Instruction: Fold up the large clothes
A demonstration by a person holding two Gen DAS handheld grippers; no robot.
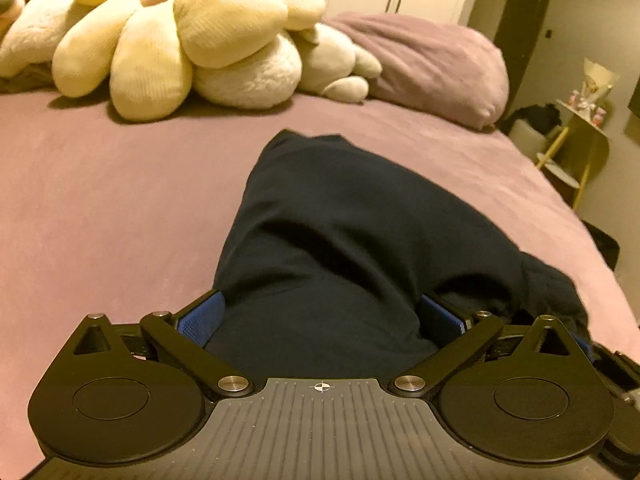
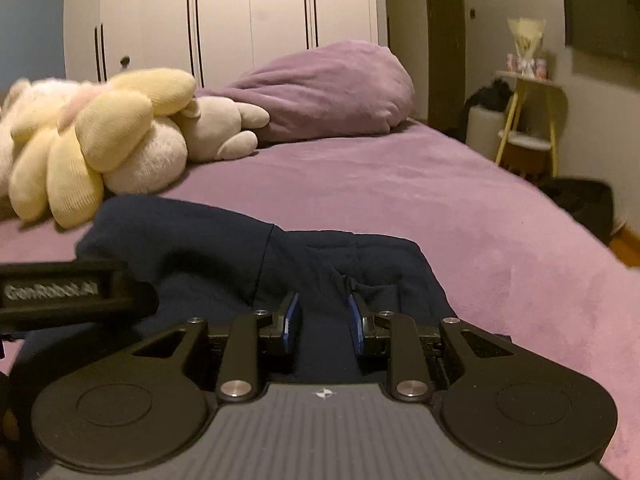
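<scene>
A dark navy garment (image 1: pixel 352 216) lies bunched on the purple bed (image 1: pixel 100 200). My left gripper (image 1: pixel 322 308) stands wide open. The cloth bulges up between its blue pads (image 1: pixel 202 318) and runs away from me in a long heap. In the right wrist view the same garment (image 2: pixel 192 248) spreads in front of the right gripper (image 2: pixel 323 312). That gripper's narrow jaws are shut on a thick fold of the navy cloth. The left gripper's black body (image 2: pixel 60 292) shows at the left edge, close beside the right one.
Cream and yellow plush toys (image 2: pixel 100 140) are piled at the far left of the bed, with a purple pillow (image 2: pixel 332 88) behind them. White wardrobe doors (image 2: pixel 240 20) line the back wall. A small yellow-legged side table (image 2: pixel 528 120) and a black bin (image 2: pixel 580 204) stand past the bed's right edge.
</scene>
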